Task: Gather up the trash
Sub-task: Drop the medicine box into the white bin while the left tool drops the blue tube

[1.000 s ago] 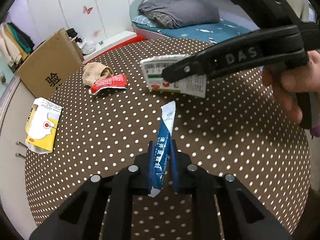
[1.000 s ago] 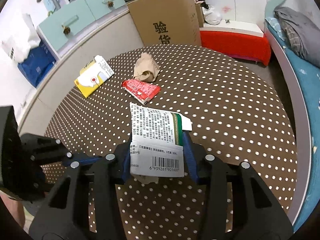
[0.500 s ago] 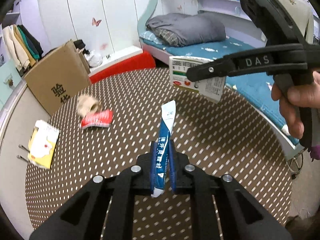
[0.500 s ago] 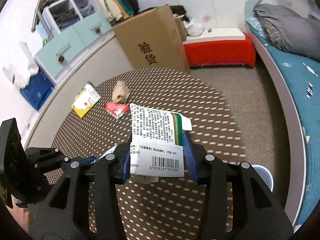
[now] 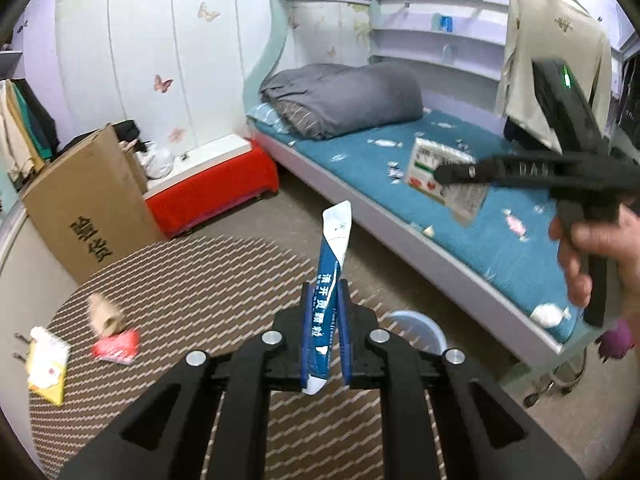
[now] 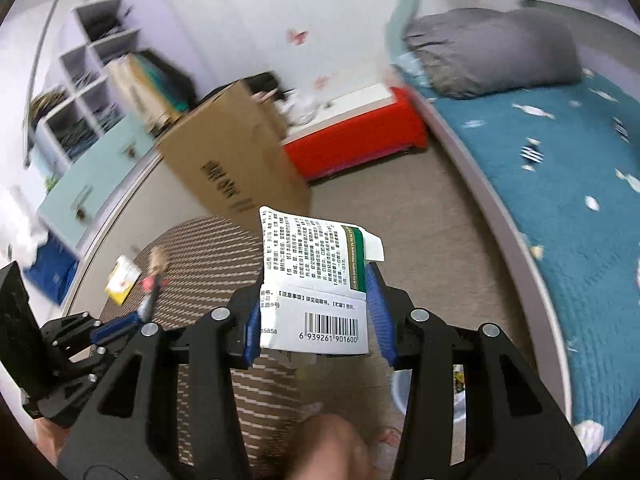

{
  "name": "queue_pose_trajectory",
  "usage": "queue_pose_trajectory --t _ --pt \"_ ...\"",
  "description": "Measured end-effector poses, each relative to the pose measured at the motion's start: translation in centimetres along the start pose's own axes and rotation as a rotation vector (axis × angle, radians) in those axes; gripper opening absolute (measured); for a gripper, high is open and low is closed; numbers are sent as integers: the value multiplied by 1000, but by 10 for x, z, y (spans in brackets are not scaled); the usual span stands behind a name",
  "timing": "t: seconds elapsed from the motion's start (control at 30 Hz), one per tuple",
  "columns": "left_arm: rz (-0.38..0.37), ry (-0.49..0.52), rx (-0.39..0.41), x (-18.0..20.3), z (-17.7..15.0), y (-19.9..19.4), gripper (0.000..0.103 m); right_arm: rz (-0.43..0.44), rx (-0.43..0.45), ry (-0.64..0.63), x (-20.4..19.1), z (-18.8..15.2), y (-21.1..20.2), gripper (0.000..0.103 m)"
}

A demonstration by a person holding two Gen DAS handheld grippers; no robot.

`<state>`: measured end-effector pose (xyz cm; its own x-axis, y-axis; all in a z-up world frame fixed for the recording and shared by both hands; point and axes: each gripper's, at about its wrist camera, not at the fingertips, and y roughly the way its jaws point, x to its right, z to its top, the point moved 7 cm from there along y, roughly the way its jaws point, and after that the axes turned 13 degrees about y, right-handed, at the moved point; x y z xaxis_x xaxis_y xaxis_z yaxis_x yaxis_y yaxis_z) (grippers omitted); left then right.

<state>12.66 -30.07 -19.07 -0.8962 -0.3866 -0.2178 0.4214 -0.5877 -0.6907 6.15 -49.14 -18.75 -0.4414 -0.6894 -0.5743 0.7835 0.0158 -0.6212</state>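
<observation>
My left tool [image 5: 325,332] clamps a blue sachet [image 5: 326,308], angled downward. My right tool [image 6: 316,320] grips a flattened medicine box [image 6: 316,280] above the floor; a pale blue bin [image 5: 424,330] sits below.

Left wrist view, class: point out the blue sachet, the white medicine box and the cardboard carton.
blue sachet [image 5: 325,312], left wrist view, printed blue middle.
white medicine box [image 5: 430,168], left wrist view, front face left of the claw tip.
cardboard carton [image 5: 86,208], left wrist view, broad brown side.

bright room, motion blur, fisheye edges
</observation>
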Motion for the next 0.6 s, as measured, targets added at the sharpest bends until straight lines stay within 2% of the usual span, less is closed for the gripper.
queue_pose_trajectory --t 0.13,0.23,0.3,0.6 --pt "-54 -13 18 32 29 19 11 -54 23 72 50 6 -7 44" --pt "-111 -19 -7 58 43 48 11 -89 13 132 88 1 -2 44" --pt "-165 -38 -59 78 45 78 11 -115 -8 174 115 -6 8 44" --pt "-268 -78 -256 131 33 164 11 -171 -107 338 194 -42 58 44"
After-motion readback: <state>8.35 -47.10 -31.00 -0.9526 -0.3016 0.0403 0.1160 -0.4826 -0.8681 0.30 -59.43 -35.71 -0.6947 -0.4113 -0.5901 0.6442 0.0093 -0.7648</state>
